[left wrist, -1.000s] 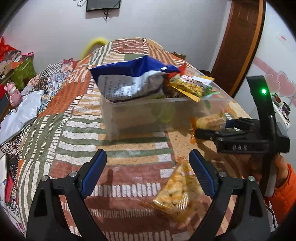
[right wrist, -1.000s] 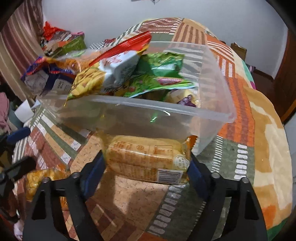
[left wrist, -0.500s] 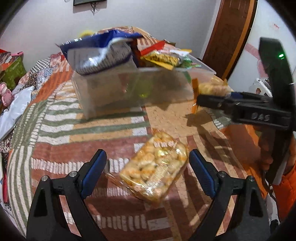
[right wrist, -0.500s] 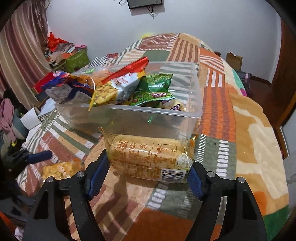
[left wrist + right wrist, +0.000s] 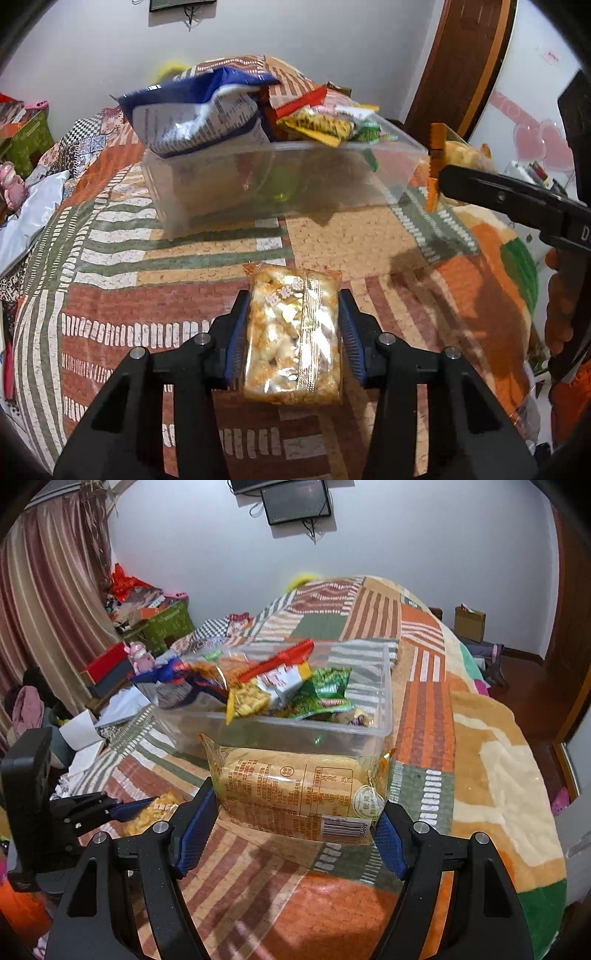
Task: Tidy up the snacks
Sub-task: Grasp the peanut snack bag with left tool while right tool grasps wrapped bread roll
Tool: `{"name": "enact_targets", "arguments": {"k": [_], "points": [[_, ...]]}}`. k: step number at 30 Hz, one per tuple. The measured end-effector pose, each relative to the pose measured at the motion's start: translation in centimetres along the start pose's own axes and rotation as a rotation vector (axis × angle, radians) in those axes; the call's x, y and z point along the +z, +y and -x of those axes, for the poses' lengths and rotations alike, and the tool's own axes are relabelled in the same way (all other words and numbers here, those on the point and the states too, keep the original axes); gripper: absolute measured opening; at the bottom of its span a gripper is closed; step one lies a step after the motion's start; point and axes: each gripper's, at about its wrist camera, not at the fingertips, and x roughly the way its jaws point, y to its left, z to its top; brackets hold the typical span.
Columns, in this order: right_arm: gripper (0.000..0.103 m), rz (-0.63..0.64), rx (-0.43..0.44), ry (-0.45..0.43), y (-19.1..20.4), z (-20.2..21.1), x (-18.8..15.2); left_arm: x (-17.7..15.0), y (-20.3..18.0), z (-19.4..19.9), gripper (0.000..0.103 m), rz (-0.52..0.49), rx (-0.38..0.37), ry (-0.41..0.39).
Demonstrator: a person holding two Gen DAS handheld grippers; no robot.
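Two claws, each already pinching a snack: the left claw has the little cracker pack squeezed by its sides just above the bed, and the right claw clamps the long biscuit packet end to end, level with the bin wall. Both point at the clear bin mid-bed, already heaped with bags, so I'd guess these go in next.

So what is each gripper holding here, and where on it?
The left gripper pinches the clear pack of small crackers across its two long sides. The right gripper clamps the yellow biscuit pack at its two short ends.
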Motion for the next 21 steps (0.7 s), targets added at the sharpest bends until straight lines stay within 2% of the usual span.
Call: {"name": "enact_targets", "arguments": {"k": [6,21], "points": [[0.073,-0.001,0.014,-0.042,0.3,0.9,0.7,1.3,0.2,2.0,0.045,-0.006,0.025,-0.074],[0.073,0.019,0.034,-0.126,1.6,1.4,3.8,6.7,1.5,7.6,0.044,0.048,0.008,-0.283]]}}
